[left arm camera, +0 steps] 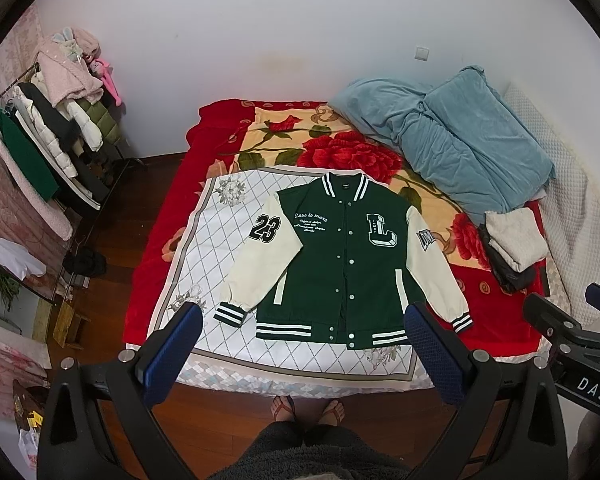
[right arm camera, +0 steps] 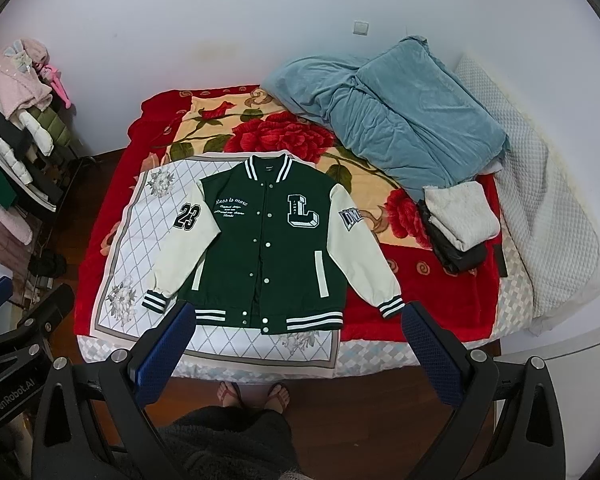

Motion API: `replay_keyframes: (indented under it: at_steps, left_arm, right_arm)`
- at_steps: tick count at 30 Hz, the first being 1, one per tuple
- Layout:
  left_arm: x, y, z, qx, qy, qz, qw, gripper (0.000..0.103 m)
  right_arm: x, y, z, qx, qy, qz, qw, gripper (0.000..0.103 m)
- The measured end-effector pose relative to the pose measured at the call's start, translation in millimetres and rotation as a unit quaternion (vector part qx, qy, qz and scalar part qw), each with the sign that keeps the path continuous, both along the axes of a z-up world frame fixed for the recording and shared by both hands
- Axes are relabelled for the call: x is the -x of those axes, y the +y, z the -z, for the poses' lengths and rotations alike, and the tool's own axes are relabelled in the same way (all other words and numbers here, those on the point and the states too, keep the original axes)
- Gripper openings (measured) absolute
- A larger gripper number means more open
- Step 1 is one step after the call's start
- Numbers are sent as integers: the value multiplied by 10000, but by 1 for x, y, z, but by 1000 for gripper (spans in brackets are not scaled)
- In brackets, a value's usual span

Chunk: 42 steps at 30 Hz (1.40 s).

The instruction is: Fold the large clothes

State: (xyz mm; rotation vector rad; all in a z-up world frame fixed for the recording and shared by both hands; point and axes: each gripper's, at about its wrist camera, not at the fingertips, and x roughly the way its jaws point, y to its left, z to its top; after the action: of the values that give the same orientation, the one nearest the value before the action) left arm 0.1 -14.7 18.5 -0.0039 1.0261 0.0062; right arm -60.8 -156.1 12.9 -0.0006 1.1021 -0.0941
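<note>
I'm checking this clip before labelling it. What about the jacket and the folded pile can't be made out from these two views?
- Jacket back: hidden in both views, since it lies front up.
- Small chest script: too small to read below "Less is more".
- Hem corner: right wrist view, covered by a right claw finger.
- Folded pile: lower dark items hidden under the white one.

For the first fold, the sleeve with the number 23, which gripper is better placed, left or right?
Probably left. The left gripper is open and sits toward the sleeve with the 23 patch. The right gripper, also open, is nearer the other sleeve.
</note>
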Motion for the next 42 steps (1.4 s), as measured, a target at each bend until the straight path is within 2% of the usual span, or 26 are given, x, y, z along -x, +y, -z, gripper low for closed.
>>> replay_keyframes:
  at_steps: [21,32,35,37,40,42]
  left_arm:
    - [-1,-6,-7,-9,-46,20,10000,103]
    - [-18,-6,-9,49,14,119,9999,103]
    - [-30,5,1,40,-70,144,9999,103]
    - [-41,11,11,-64,-195,94,9997,103]
    - [-66,21,33,-185,-258,109,9994,103]
    - [-81,27,52,-340,-259,103,9990,103]
  right_arm:
    - [-4,0,-10,-3,-17,-13,10000,103]
    - [-10,1,-9,-12,15,70,10000,103]
    - [-21,3,1,-145,4,230,9996,103]
    - [-26,-3,11,-402,-136,389,9983,103]
    - [-37,-23,41,-720,-139,958,9927,103]
    - [-44,-46,71,-903,-62,1524,9842,103]
